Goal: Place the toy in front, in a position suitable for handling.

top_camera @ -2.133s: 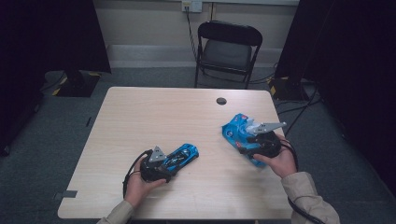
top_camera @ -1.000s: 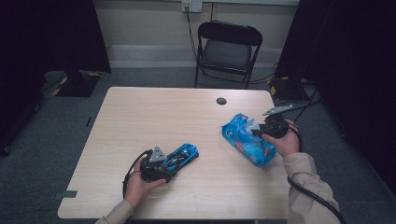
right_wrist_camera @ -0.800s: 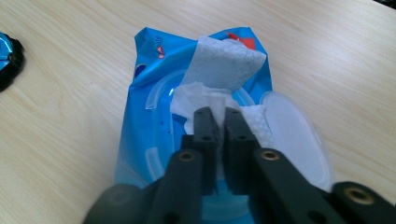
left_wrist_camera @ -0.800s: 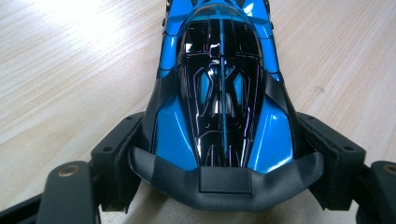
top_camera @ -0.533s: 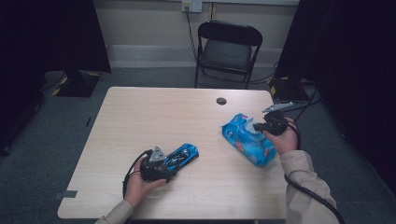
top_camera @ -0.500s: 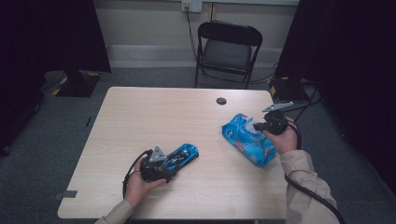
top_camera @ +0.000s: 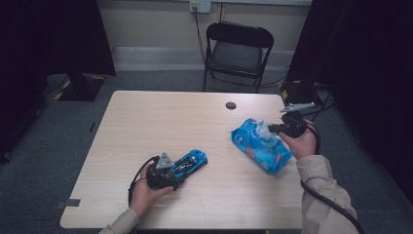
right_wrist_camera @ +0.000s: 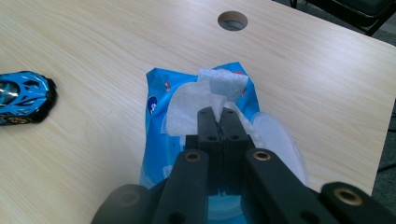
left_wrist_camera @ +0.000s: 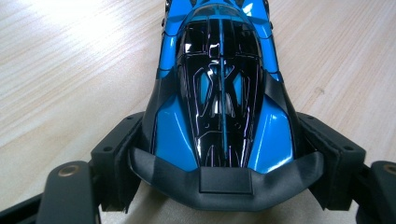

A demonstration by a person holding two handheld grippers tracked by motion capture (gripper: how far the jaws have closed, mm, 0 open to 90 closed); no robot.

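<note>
A blue and black toy car [top_camera: 192, 161] lies on the wooden table [top_camera: 170, 122] at the front left. My left gripper [top_camera: 179, 169] is shut on its rear end, and in the left gripper view the two pads press the car [left_wrist_camera: 219, 93] from both sides. At the right lies a blue pack of wet wipes [top_camera: 260, 146] with its lid open. My right gripper [top_camera: 273, 128] hovers just over it, shut on a white wipe [right_wrist_camera: 191, 105] that sticks up out of the pack [right_wrist_camera: 156, 93]. The closed tips [right_wrist_camera: 218, 114] pinch the wipe's upper corner.
A round cable hole [top_camera: 231, 105] sits near the table's far edge. Behind the table stands a black folding chair [top_camera: 238, 48]. The right hand is close to the table's right edge. Bare wood lies between the car and the pack.
The right gripper has closed on the wipe and risen slightly, drawing the wipe up out of the pack. The left hand and the car have stayed put.
</note>
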